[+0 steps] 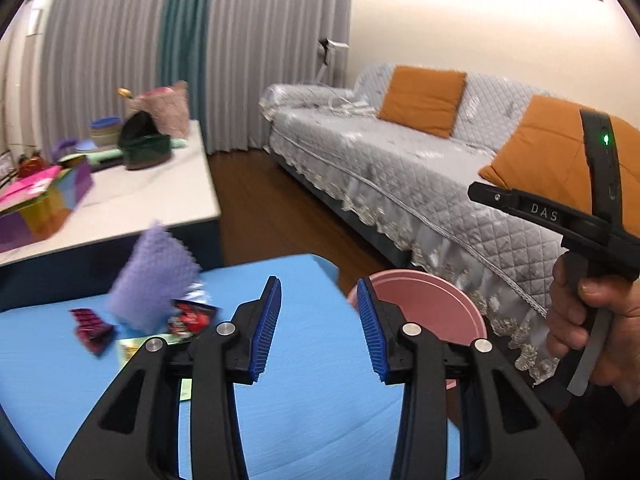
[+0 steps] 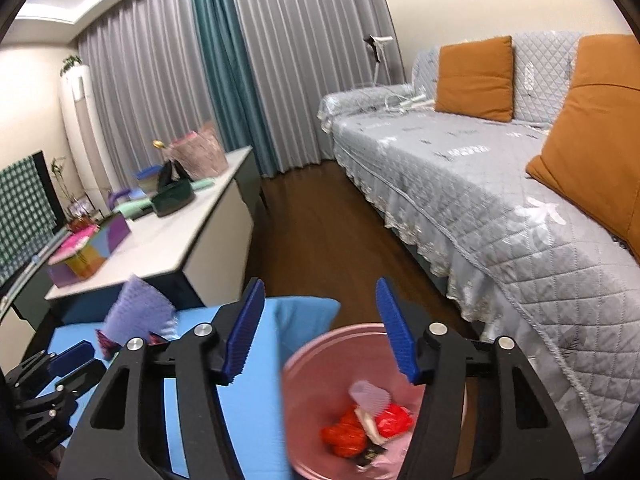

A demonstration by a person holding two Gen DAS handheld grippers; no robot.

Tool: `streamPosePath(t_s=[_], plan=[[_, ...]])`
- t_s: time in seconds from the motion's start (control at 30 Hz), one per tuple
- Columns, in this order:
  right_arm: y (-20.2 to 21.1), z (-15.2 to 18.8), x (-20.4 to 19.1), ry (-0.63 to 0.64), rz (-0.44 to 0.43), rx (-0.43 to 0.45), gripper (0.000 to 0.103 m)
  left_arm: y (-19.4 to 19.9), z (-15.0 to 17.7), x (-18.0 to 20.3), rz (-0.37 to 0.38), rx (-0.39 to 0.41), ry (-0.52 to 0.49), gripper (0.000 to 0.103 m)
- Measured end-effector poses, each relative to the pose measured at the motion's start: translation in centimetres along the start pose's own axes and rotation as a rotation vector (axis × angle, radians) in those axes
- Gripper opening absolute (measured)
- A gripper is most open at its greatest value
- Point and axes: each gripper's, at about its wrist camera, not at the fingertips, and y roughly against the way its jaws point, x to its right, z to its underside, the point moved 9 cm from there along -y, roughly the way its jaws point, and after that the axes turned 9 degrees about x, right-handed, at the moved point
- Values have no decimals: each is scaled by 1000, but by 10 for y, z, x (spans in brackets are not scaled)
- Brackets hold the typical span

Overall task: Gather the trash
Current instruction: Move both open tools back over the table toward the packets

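Note:
A pink bin [image 2: 320, 364] stands beside the blue table [image 2: 264, 412]; inside lie red wrappers [image 2: 360, 428], a pale purple piece [image 2: 370, 394] and a dark wrapper. My right gripper [image 2: 320, 330] is open and empty above the bin's near rim. My left gripper [image 1: 320, 328] is open and empty over the blue table [image 1: 304, 412]. On that table lie a purple foam net [image 1: 154, 280], a red and black wrapper [image 1: 192, 316], a pink wrapper [image 1: 90, 322] and a yellow-green packet [image 1: 134, 350]. The bin's rim [image 1: 440, 292] shows past the left fingers.
A grey quilted sofa [image 2: 500, 208] with orange cushions [image 2: 474, 78] runs along the right. A white table [image 2: 172, 240] behind holds a coloured box [image 2: 90, 252], a dark basket [image 2: 174, 198] and bowls. Brown floor [image 2: 320, 240] lies between. The right gripper's handle and hand [image 1: 588, 300] show at right.

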Motion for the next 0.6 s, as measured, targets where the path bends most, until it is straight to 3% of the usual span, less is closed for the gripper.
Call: streamPosePath(t_s=[0.13, 0.27, 0.6], plan=[[1, 2, -29, 56, -19, 30, 52, 19, 7, -37, -62, 27, 33, 39], [-5, 13, -50, 56, -61, -14, 47, 26, 25, -82, -155, 24, 81, 39], [-38, 55, -117, 103, -171, -127, 47, 39, 58, -174, -286, -14, 217, 39]])
